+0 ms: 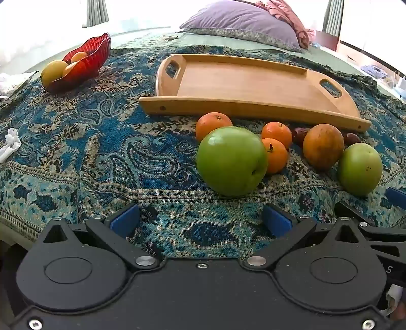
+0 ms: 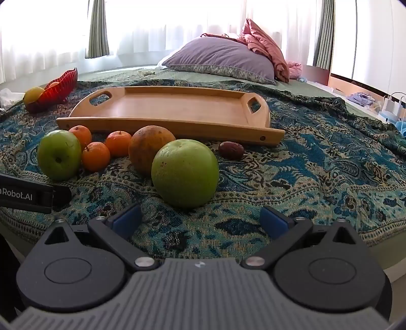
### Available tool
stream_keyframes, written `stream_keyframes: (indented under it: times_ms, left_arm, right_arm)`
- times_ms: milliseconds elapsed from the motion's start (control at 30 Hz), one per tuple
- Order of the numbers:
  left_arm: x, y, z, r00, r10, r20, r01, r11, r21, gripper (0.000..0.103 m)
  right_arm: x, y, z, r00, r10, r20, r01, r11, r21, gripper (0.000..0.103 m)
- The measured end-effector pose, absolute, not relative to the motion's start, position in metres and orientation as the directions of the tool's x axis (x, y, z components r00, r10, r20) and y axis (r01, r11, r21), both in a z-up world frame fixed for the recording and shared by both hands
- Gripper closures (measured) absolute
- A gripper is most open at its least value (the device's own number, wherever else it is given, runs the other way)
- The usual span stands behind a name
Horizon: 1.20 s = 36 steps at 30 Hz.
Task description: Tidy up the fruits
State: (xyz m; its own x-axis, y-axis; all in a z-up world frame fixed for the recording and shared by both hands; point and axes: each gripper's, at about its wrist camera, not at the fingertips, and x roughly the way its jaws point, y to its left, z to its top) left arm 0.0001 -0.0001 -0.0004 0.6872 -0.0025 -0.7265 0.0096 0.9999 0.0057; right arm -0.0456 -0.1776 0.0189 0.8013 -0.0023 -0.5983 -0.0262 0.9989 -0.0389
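Fruits lie on a blue paisley blanket in front of a wooden tray (image 1: 243, 83) (image 2: 177, 106). A large green apple (image 1: 231, 161) (image 2: 58, 154) lies just ahead of my open, empty left gripper (image 1: 200, 219). A second green apple (image 1: 360, 168) (image 2: 185, 174) lies just ahead of my open, empty right gripper (image 2: 200, 219). Between them are three small oranges (image 1: 275, 154) (image 2: 96, 156), a brownish round fruit (image 1: 322, 146) (image 2: 149, 148) and dark dates (image 2: 231, 150). A red bowl (image 1: 83, 63) (image 2: 58, 88) at the far left holds yellow and orange fruits.
A purple pillow (image 1: 243, 22) (image 2: 220, 61) and pink bedding lie behind the tray. Crumpled white paper (image 1: 10, 143) lies at the left edge. The blanket ends at the bed's near edge below both grippers. The other gripper's body (image 2: 28, 194) shows at the left in the right wrist view.
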Motion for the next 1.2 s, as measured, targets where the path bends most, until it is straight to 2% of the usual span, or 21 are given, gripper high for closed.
stream_keyframes:
  times_ms: [1200]
  left_arm:
    - [0.001,-0.0013,0.0014,0.688,0.001,-0.725,0.014,1.0,0.014,0.0]
  right_arm:
    - [-0.0459,-0.1762,0.0189,0.804,-0.007,-0.595,-0.027,0.998,-0.048,0.0]
